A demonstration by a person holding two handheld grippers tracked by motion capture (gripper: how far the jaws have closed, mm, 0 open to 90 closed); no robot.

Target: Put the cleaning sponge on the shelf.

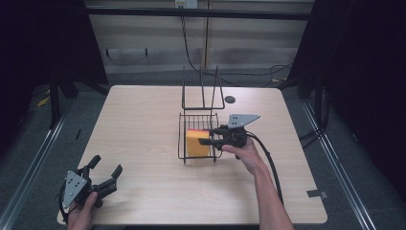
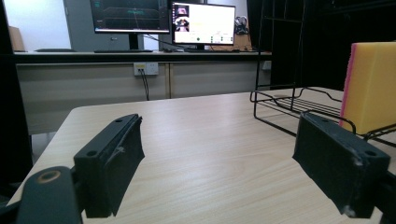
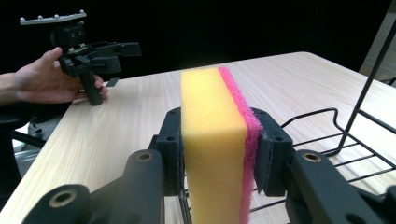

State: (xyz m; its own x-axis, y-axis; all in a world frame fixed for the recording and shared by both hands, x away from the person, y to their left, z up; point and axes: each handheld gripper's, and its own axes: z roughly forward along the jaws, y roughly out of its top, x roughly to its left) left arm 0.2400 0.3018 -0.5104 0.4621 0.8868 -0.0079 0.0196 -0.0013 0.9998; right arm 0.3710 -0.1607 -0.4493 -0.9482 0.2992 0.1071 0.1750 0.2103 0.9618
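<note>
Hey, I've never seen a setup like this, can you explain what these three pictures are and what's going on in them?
A person sits at a wooden table holding a two-jawed grasping tool in each hand. One picture looks down from above; the other two come from cameras riding on each tool. The right tool is shut on a yellow sponge with a pink side, holding it upright at a black wire rack. The left tool rests near the table's front corner, jaws open, holding nothing. Its camera sees the rack and sponge across the table, with computer screens on a desk behind.
</note>
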